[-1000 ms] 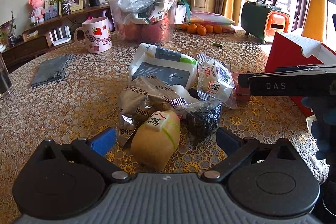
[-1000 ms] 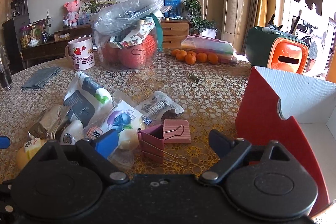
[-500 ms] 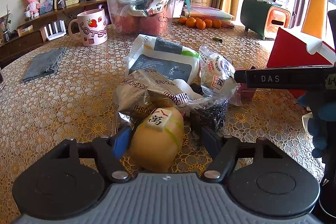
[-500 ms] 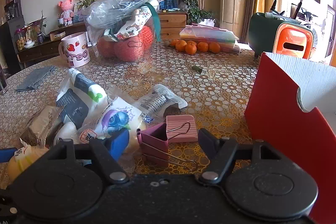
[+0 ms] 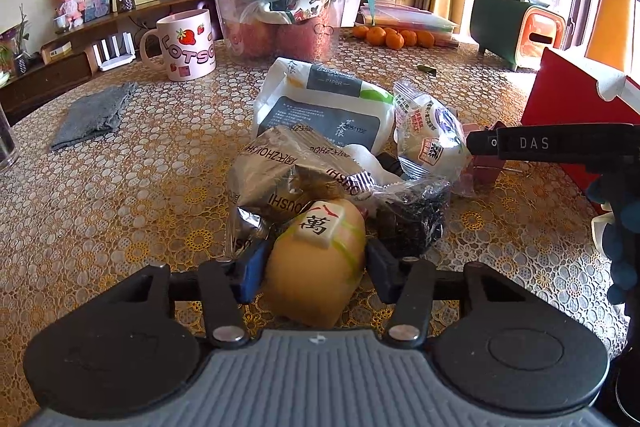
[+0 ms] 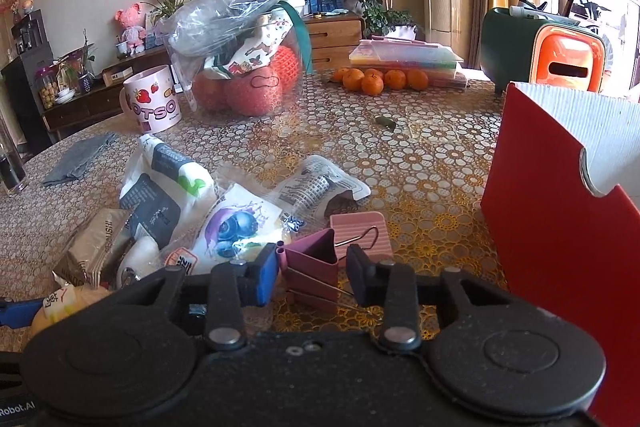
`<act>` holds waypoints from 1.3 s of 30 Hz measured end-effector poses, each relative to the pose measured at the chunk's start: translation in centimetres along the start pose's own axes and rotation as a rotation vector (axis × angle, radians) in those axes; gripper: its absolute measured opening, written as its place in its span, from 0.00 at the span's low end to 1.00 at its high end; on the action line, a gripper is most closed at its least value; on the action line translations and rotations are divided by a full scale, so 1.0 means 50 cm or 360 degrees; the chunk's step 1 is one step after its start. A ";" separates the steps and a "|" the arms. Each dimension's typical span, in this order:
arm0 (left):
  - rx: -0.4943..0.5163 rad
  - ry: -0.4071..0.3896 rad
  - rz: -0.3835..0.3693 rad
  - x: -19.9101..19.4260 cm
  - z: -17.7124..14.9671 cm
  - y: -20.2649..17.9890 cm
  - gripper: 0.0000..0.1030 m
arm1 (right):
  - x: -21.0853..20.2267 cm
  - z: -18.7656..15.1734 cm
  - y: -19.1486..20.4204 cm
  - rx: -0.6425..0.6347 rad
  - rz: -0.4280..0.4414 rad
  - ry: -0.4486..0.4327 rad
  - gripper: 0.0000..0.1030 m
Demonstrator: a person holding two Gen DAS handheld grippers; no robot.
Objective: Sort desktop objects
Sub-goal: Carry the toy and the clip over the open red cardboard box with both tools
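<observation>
— Beyond the clutter? Pink ceramic mug with strawberry print [image 5: 186,45] beside clear plastic tub of red fruit [image 5: 280,23].
— And farther back? Row of small orange tangerines [image 6: 380,79] before flat pastel plastic cases [image 6: 404,57]; green-and-orange desk organiser [image 6: 544,51] at right.

Snack packets [image 5: 344,155] are crowding the middle of the surface [image 5: 120,211]. Left of that heap, bare cloth is lying open as far as the grey rag [image 5: 94,115]. Right of it, the red box [image 6: 560,227] is walling off passage.
</observation>
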State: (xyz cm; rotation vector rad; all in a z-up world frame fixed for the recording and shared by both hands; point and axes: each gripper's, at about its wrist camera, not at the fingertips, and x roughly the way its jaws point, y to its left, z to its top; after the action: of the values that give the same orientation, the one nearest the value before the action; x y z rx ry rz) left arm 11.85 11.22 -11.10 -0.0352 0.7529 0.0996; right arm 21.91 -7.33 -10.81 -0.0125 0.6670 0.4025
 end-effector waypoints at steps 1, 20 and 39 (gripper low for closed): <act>0.0003 0.0002 0.0004 -0.001 0.000 -0.001 0.49 | -0.001 0.000 0.001 -0.0003 0.0002 0.0000 0.31; -0.0042 0.0001 0.0001 -0.064 -0.005 -0.017 0.45 | -0.077 -0.011 -0.006 -0.0050 0.0017 -0.0047 0.28; 0.0038 -0.0197 -0.0132 -0.199 0.043 -0.115 0.45 | -0.280 -0.002 -0.030 -0.0035 0.0134 -0.0181 0.28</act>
State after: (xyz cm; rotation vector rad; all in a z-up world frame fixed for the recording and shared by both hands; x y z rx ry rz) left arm 6.66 4.85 -2.75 -0.0369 0.6277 0.0134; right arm 12.42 -13.76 -2.61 0.0178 0.5520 0.4881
